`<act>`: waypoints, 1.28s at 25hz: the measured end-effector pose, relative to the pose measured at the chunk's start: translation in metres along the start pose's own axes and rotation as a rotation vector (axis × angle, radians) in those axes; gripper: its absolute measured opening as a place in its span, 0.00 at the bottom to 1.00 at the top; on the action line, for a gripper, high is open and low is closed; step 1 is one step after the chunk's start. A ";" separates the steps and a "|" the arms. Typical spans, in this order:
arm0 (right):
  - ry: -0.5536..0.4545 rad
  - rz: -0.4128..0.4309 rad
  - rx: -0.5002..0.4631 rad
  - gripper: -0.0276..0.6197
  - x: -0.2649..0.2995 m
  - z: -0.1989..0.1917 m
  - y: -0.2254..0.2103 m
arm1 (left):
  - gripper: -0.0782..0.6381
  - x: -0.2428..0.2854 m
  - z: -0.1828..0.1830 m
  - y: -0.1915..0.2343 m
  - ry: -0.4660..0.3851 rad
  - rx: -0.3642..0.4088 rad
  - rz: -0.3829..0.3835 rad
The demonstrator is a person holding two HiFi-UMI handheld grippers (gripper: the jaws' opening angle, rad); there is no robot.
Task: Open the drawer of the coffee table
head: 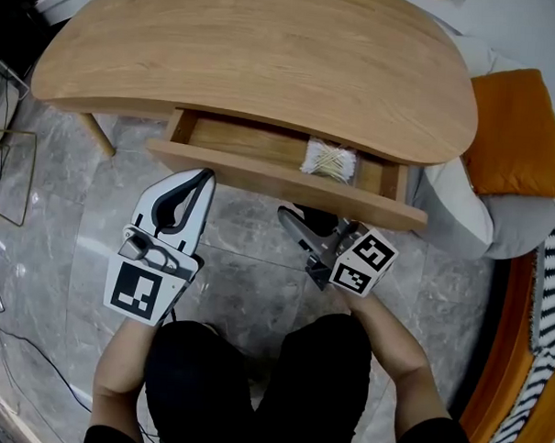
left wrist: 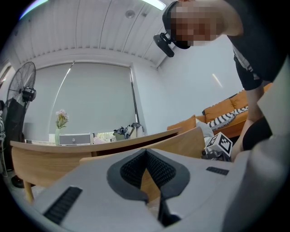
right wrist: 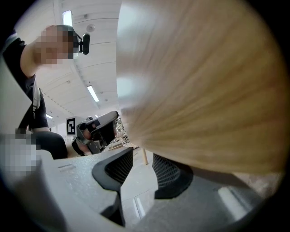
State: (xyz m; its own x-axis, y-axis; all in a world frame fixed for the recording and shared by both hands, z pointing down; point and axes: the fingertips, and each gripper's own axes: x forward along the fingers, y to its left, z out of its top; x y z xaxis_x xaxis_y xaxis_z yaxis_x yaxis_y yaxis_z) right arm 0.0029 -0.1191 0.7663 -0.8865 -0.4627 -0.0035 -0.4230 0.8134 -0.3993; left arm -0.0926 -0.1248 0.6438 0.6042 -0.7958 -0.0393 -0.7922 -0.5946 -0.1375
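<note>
One expanse of grey marble floor, seen steeply from above. Standing on it, a kidney-shaped wooden worktop, filling the upper half of the head view.

Just beyond the worktop's right end, a pale sofa with an orange cushion on top.

At the bottom of the frame, the person in black, both forearms reaching forward.

Under the worktop's near edge, the drawer, pulled part-way out. Front panel clear of the rim, inside open to the camera.

Then the left tongs, held level, tips just beside the left half of the drawer front. Contact with the wood not to be told from either view. Pads together at the tip in the left gripper view, nothing clamped between them.

Alongside, the right tongs, tucked low beneath the right half of the drawer front, marker cube turned toward the person. Pads apart in the right gripper view, only floor between them. Blurred wood close above the right-hand pad. Closed on nothing.

Smallest of all, a pale bundle of thin sticks, lying inside the drawer toward its right end.
</note>
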 end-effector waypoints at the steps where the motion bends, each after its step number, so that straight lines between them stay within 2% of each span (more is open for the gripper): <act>1: 0.004 0.004 0.004 0.25 -0.001 -0.001 0.000 | 0.12 0.001 -0.001 -0.001 0.002 -0.003 -0.003; 5: 0.044 0.018 -0.015 0.23 -0.005 -0.006 0.004 | 0.12 0.002 -0.005 -0.001 0.017 -0.016 -0.006; 8: 0.068 0.000 -0.011 0.11 -0.009 -0.005 0.003 | 0.12 0.005 -0.005 0.001 0.020 -0.030 0.002; 10: 0.092 -0.024 0.023 0.05 -0.012 -0.003 0.004 | 0.12 0.005 -0.004 0.001 0.047 -0.047 0.004; 14: 0.141 -0.079 0.145 0.05 -0.019 -0.005 0.012 | 0.12 0.007 -0.004 0.003 0.128 -0.108 0.012; 18: 0.190 -0.141 0.225 0.05 -0.026 -0.007 0.021 | 0.12 0.012 -0.003 -0.004 0.169 -0.197 0.033; 20: 0.231 -0.149 0.244 0.05 -0.031 -0.006 0.030 | 0.12 0.009 -0.005 -0.012 0.237 -0.215 0.023; 23: 0.267 -0.157 0.245 0.05 -0.037 0.011 0.044 | 0.12 0.001 -0.005 -0.016 0.371 -0.216 0.016; 26: 0.260 -0.203 0.268 0.05 -0.042 0.039 0.049 | 0.12 0.003 0.017 -0.012 0.365 -0.235 0.032; 32: 0.267 -0.264 0.254 0.05 -0.044 0.102 0.056 | 0.12 0.004 0.058 -0.007 0.416 -0.245 0.030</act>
State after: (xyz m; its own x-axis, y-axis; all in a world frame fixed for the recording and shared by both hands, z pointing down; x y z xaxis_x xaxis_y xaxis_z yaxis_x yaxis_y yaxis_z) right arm 0.0377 -0.0887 0.6502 -0.7856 -0.5086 0.3523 -0.6115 0.5518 -0.5671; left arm -0.0796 -0.1174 0.5868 0.5344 -0.7618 0.3661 -0.8361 -0.5400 0.0966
